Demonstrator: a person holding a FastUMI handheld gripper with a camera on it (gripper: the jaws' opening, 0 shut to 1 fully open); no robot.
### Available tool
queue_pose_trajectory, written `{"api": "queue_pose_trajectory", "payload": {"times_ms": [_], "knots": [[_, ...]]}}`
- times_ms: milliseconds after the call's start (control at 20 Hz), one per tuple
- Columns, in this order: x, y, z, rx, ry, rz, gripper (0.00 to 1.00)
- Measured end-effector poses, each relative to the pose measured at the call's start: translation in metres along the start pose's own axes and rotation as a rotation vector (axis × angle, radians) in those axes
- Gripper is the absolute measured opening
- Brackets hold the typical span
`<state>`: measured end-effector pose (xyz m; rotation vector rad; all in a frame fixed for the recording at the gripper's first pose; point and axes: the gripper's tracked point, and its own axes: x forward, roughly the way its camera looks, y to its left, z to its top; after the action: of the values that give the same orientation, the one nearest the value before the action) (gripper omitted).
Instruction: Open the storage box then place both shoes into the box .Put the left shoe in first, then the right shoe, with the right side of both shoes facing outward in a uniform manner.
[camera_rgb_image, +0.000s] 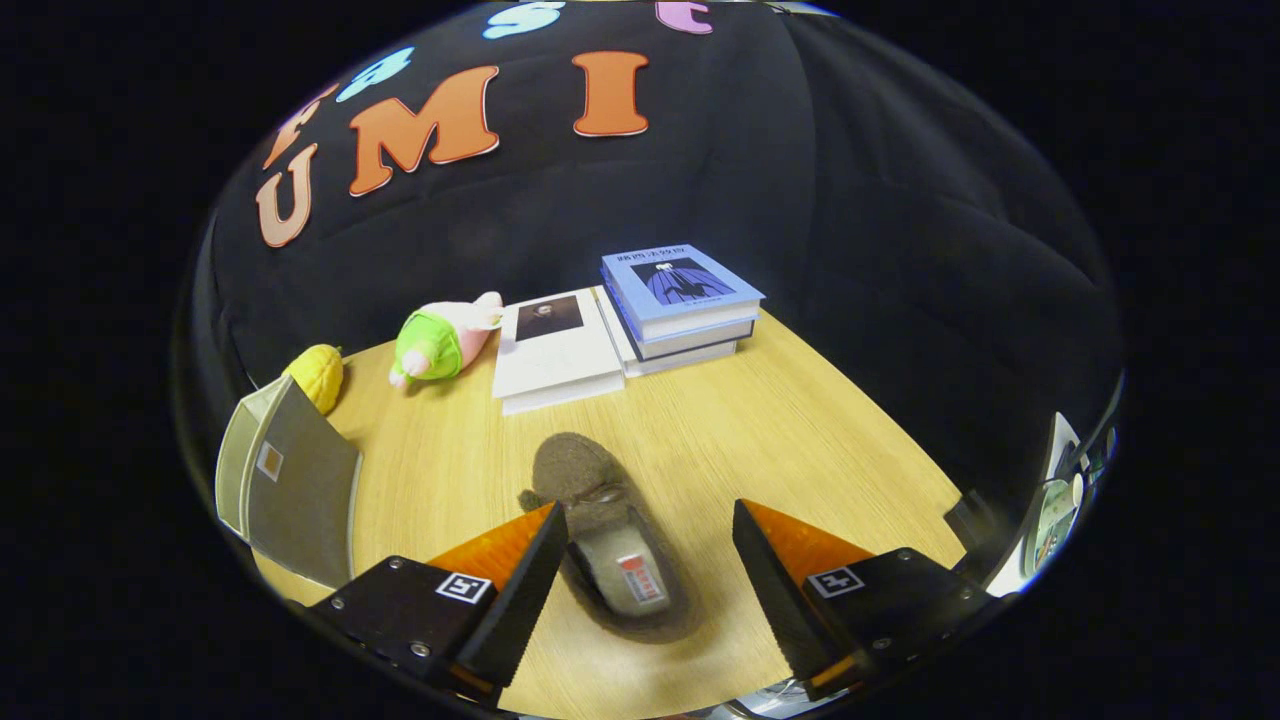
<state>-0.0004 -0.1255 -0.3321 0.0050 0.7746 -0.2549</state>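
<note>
A brown felt shoe (600, 520) lies on the wooden table (800, 420), toe pointing away from me, its heel and insole opening between my two fingers. My gripper (650, 515) is open, its fingers standing either side of the shoe's rear half without touching it. The storage box (290, 480), grey with a pale rim, stands to the left of the left finger with its lid raised and its inside facing away toward the left. I cannot see into the box.
Beyond the shoe lie a white book (555, 350) and a stack of books with a blue one on top (680, 300). A pink and green plush toy (440, 340) and a yellow toy (318, 375) rest at the far left by the black cloth wall.
</note>
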Motion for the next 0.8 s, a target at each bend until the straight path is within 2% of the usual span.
{"api": "queue_pose_trajectory", "payload": {"times_ms": [300,400,500,650,700,750,800], "knots": [[0.033,-0.012,-0.039,0.003,0.087,0.011,0.99],[0.043,-0.012,-0.048,0.008,0.110,0.015,0.95],[0.049,-0.004,-0.056,0.032,0.134,0.050,0.82],[0.057,-0.003,-0.060,0.031,0.146,0.047,0.41],[0.059,-0.008,-0.057,0.025,0.135,0.027,0.33],[0.059,-0.007,-0.054,0.053,0.134,0.025,0.15],[0.057,-0.002,-0.055,0.082,0.141,0.039,0.06]]}}
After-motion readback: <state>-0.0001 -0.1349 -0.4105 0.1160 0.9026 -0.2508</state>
